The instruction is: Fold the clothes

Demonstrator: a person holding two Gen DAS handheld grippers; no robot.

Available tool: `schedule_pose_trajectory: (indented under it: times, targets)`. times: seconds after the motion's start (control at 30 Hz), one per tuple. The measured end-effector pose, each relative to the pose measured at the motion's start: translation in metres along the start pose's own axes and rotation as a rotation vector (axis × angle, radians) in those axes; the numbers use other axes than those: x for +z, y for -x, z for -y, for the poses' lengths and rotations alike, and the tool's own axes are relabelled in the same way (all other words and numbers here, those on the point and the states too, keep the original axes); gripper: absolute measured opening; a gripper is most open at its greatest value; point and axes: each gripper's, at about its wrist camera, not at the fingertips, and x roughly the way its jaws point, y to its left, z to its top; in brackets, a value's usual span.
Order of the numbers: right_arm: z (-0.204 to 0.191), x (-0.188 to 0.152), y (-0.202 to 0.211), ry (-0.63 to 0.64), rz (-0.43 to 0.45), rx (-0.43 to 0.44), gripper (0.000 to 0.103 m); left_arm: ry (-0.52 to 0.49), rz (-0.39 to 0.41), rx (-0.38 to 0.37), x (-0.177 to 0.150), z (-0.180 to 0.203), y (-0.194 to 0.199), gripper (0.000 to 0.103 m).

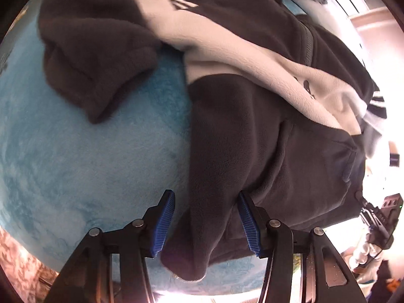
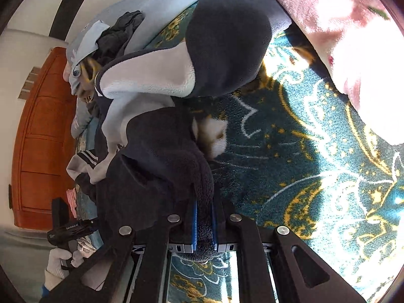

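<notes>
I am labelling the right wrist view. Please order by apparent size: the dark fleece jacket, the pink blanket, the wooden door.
1. dark fleece jacket
2. pink blanket and wooden door: they look similar; fisheye edges crop both, so I cannot rank them.

Fleece jacket (image 1: 265,139) on patterned bedspread (image 2: 303,176).

Teal patterned bedspread (image 2: 315,176) fills the frame, sunlit across its middle. A pink floral blanket (image 2: 341,25) lies along its far edge, an orange wooden cabinet (image 2: 43,131) stands beyond its left side.
</notes>
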Motion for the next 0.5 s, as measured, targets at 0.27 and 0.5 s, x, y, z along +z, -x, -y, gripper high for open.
schedule_pose_trajectory:
  times: [0.27,0.5]
  targets:
    - [0.008,0.001,0.016,0.071,0.011,0.000,0.029,-0.040,0.012,0.013,0.002,0.008,0.004,0.018]
    - [0.011,0.008,-0.005,0.052,-0.006,0.014,0.044,0.062,0.032,-0.056,0.009,-0.014,0.017,0.017]
